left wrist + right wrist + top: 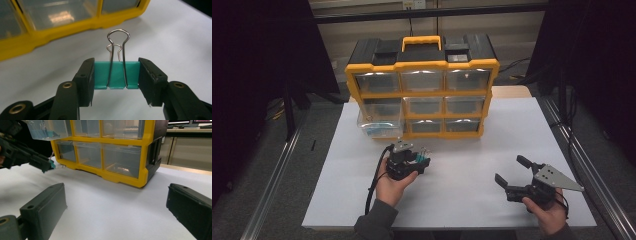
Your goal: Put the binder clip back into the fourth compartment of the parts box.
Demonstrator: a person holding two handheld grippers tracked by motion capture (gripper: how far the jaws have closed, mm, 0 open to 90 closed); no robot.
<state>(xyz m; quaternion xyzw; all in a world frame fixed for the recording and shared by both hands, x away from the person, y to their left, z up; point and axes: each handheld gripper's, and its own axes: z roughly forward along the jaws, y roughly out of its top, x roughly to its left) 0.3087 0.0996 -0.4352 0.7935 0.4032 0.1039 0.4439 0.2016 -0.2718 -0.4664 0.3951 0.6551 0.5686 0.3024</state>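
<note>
While the left gripper [116, 76] clamps a teal binder clip [116, 75], the right gripper [115, 207] gapes before the drawer organizer [422, 92].

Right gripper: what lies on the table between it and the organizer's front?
Nothing: in the right gripper view, bare white table runs from the open right gripper to the yellow organizer.

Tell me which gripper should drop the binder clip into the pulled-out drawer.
Left. The left gripper is shut on the teal binder clip, close to the open drawer; the right gripper is open, empty and farther off.
</note>
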